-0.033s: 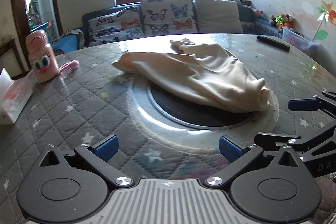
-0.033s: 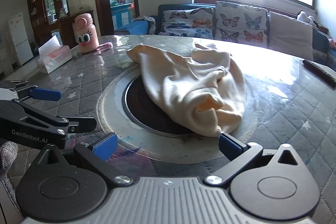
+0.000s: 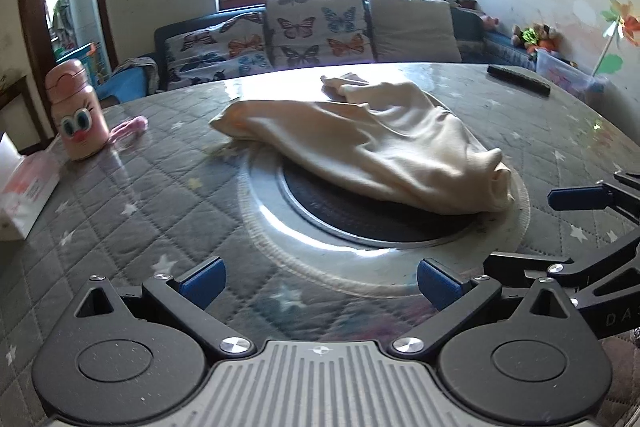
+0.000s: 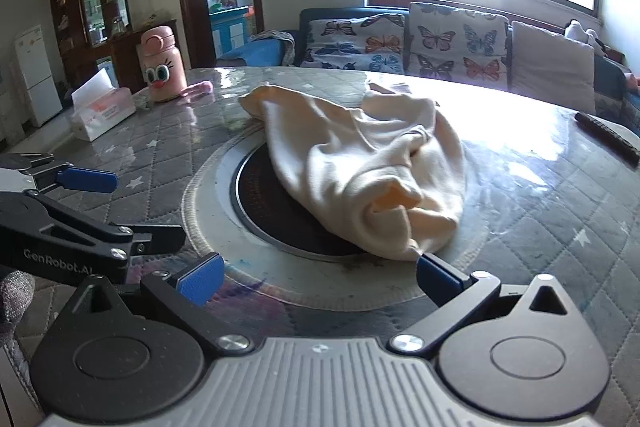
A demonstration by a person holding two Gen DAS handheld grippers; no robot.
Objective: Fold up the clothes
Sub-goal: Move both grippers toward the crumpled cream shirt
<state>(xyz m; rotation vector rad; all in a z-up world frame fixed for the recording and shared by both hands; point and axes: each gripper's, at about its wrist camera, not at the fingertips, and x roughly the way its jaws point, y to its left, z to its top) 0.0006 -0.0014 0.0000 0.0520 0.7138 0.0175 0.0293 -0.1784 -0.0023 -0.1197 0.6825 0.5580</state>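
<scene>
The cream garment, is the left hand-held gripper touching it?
Apart. The left wrist view shows bare table between the open left hand-held gripper and the cream garment.

A round worktop (image 3: 132, 195) under a grey quilted star-print cover is carrying everything. A crumpled cream garment (image 3: 372, 143) is lying across its dark central disc (image 3: 360, 219). A pink cartoon-face bottle (image 3: 78, 111) and a tissue box (image 3: 24, 195) are sitting far left, and a black remote (image 3: 518, 79) is lying far right.
</scene>
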